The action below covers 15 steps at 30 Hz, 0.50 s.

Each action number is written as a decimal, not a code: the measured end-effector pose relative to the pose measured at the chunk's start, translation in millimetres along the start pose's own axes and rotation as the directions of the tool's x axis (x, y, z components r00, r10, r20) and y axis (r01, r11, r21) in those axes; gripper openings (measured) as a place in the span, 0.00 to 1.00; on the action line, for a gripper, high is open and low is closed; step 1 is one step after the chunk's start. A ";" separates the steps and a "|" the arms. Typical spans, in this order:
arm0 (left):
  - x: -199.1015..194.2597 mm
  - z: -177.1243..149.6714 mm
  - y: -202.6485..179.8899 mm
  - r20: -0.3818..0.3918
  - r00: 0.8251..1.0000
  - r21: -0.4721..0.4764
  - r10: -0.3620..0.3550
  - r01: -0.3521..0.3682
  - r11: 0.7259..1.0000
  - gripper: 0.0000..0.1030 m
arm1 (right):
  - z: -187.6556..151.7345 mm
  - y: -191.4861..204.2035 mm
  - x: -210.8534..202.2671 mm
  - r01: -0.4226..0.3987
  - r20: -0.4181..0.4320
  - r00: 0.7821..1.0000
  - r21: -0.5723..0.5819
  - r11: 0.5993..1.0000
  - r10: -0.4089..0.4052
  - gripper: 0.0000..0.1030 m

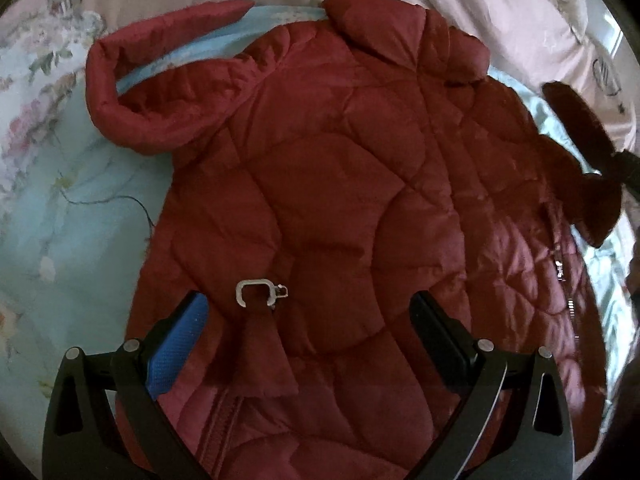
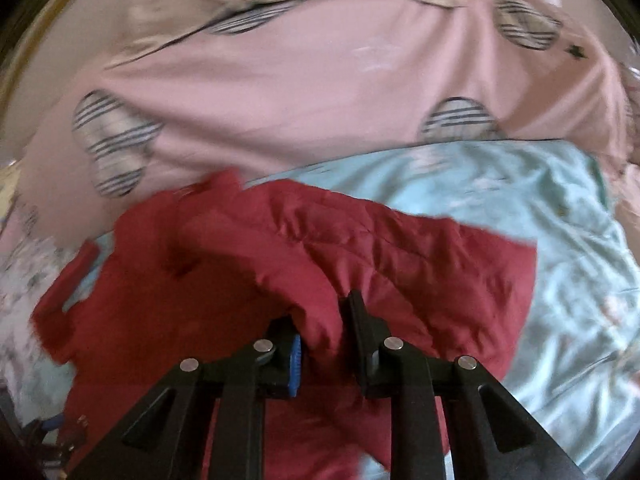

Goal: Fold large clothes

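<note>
**Red quilted jacket on the bed, first fold under way**

Early stage, by the look of it: most of the jacket point(image 1: 320, 184) lying flat and spread on the pale blue floral sheet point(image 1: 60, 220) of the bed, pink patterned bedding point(image 2: 300, 80) beyond it. No finished fold visible. One edge of the jacket lifted on the right side, pinched between the nearly closed jaws of the right gripper point(image 2: 324, 344), cloth bulging up between them and hanging in a soft ridge. Blurred right-wrist view, so exact part held (sleeve or side panel) not clear. Left gripper point(image 1: 308, 316) poised low over the lower body of the jacket, jaws spread wide, nothing between them but a short red strap with a metal buckle point(image 1: 258, 292) lying on the cloth below. One sleeve point(image 1: 132, 96) curled outward at the upper left, not yet brought in. Left to do, judging from this: both sleeves folded inward, then the body doubled over. Padded, puffy, diamond-stitched fabric, slightly shiny; likely springy and reluctant to stay creased.
</note>
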<state>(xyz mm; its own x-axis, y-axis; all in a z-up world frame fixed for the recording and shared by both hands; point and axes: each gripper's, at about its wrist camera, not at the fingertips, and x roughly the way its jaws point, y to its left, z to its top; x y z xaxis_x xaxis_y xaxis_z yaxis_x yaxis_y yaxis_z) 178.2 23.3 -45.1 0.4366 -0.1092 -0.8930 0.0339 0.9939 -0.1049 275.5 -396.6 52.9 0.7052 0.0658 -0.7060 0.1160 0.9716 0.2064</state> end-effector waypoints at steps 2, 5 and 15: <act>-1.9 -0.1 2.3 0.008 1.000 -0.005 -0.014 0.014 1.000 0.98 | -7.4 23.3 4.8 -0.045 -0.013 0.999 -0.025 0.999 0.044 0.19; -4.3 0.4 7.1 0.012 0.998 -0.022 -0.057 0.058 0.998 0.98 | -19.9 58.5 15.3 -0.097 -0.040 0.995 -0.057 0.994 0.095 0.19; -10.8 34.1 22.5 0.037 0.953 -0.102 -0.301 0.303 0.947 0.98 | -68.1 145.8 63.3 -0.268 -0.181 0.957 -0.252 0.930 0.226 0.20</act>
<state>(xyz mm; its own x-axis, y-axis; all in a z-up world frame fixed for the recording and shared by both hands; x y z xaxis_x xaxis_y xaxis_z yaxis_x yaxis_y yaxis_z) 205.0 47.4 -22.9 0.4394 -0.4028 -0.8029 0.0734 0.9070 -0.4148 289.5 -235.3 -7.9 0.5742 0.3242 -0.7518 -0.2571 0.9432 0.2104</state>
